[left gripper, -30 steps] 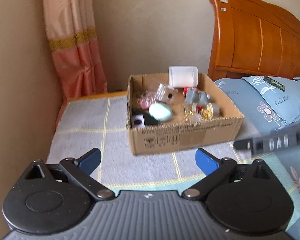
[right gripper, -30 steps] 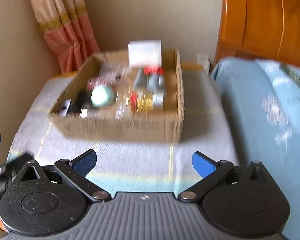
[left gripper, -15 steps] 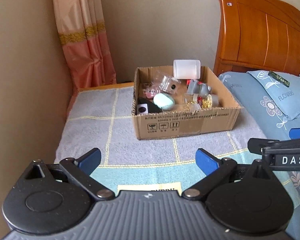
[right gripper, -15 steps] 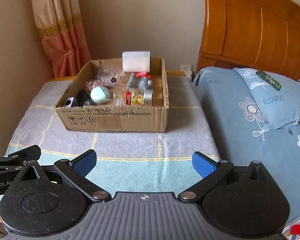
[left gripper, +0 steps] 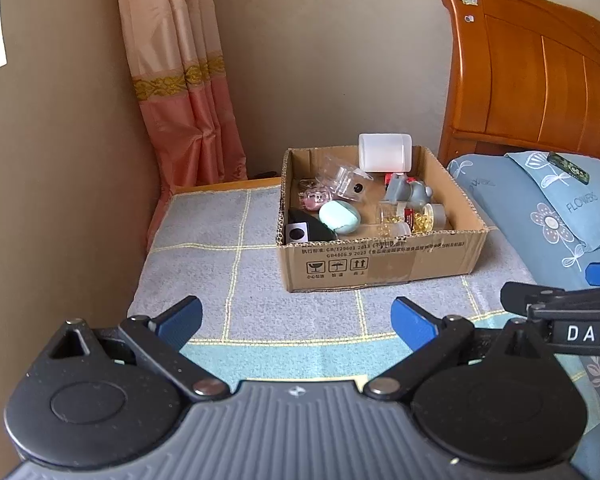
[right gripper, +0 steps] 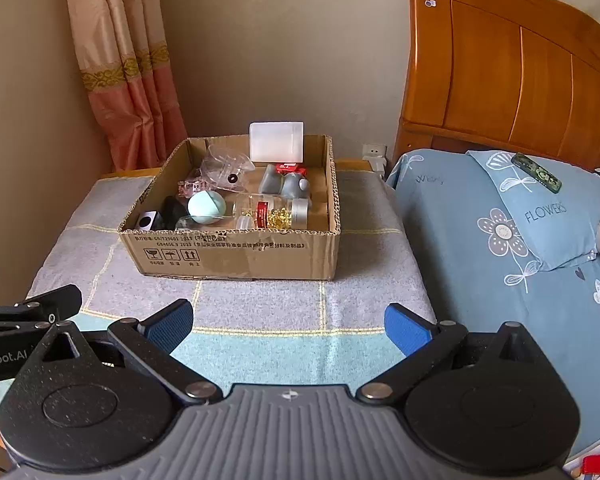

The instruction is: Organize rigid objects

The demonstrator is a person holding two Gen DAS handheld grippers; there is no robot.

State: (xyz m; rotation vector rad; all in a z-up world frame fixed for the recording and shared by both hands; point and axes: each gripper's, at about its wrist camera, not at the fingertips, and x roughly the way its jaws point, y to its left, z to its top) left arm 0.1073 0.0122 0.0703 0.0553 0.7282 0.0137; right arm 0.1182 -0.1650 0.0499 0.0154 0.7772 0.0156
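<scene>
A cardboard box (right gripper: 236, 248) stands toward the far right corner of the cloth-covered worktop (right gripper: 260, 316), close to the edge that meets the bed (right gripper: 480, 272). Inside it, a white tub (right gripper: 276, 141) leans against the far wall, with a clear plastic case (right gripper: 226, 168) to its left. A mint egg-shaped thing (right gripper: 206, 207) lies near the box's middle, a black item with a small white cube (right gripper: 147, 220) in the near left corner, and a pink trinket (right gripper: 190, 188) behind them. On the right side are a grey figure (right gripper: 294, 186), something red (right gripper: 290, 168) behind it, and a jar of yellow beads (right gripper: 278, 214) lying on its side with a red label. The near wall hides the lower parts of the front things, and the small clear pieces are hard to make out, perhaps jars or lids. The left tool (left gripper: 296, 320) hangs over the worktop's near edge, fingers wide apart and holding nothing. The right tool (right gripper: 288, 322) does likewise beside it, spread and empty, touching neither box nor cloth.
</scene>
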